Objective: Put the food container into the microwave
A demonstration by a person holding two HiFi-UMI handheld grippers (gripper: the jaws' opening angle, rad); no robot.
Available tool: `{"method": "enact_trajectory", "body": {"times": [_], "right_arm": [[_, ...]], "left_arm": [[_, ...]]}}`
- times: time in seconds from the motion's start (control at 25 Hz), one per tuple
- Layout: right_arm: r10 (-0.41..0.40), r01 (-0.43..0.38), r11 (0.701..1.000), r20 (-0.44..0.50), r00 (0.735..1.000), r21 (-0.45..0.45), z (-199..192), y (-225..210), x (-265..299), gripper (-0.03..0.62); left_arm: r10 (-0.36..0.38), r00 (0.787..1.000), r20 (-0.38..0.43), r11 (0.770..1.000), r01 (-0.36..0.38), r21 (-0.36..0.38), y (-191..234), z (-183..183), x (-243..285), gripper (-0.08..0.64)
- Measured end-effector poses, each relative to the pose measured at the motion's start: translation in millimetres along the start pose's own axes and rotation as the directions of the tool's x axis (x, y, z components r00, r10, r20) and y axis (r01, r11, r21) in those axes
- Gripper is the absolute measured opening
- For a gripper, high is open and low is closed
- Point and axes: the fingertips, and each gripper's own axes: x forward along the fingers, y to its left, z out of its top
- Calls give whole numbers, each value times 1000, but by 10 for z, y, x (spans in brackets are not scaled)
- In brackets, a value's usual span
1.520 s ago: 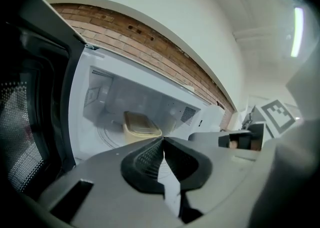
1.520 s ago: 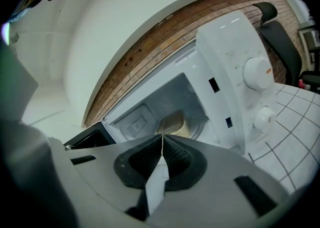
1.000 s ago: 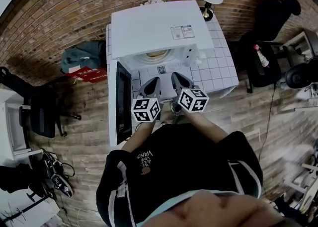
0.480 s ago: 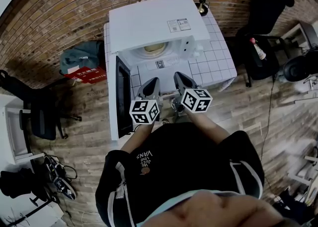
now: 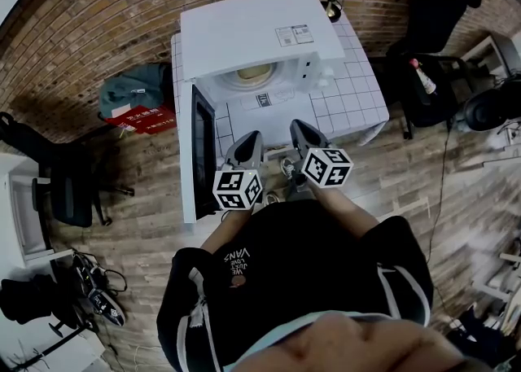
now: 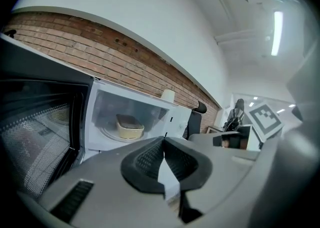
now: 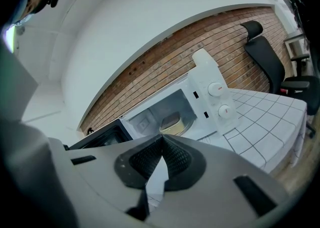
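Inside the microwave [image 5: 260, 45]: we see the food container [image 6: 129, 126], with the door [image 5: 200, 150] swung open.
Change: since a second ago we have drawn both grippers a little back from the microwave.
Left gripper [image 6: 164, 142]: jaws closed on nothing, pointing almost level at the microwave.
Right gripper [image 7: 161, 142]: the same, before the microwave.

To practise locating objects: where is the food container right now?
The food container sits inside the open microwave, left of centre in the left gripper view, right of the swung-open door.
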Motion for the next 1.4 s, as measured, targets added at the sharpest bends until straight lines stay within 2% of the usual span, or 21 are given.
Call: {"method": "enact_trajectory", "body": {"times": [0.96, 1.4], "right_arm": [[-5, 5, 1000, -2, 1000, -3, -104, 102, -208, 5], [27, -27, 1000, -15, 1000, -10, -72, 97, -203, 5]], "left_arm": [[-4, 1000, 2, 1000, 4, -12, -87, -128, -185, 12], [40, 999, 9, 999, -40, -4, -92, -102, -192, 11]]}}
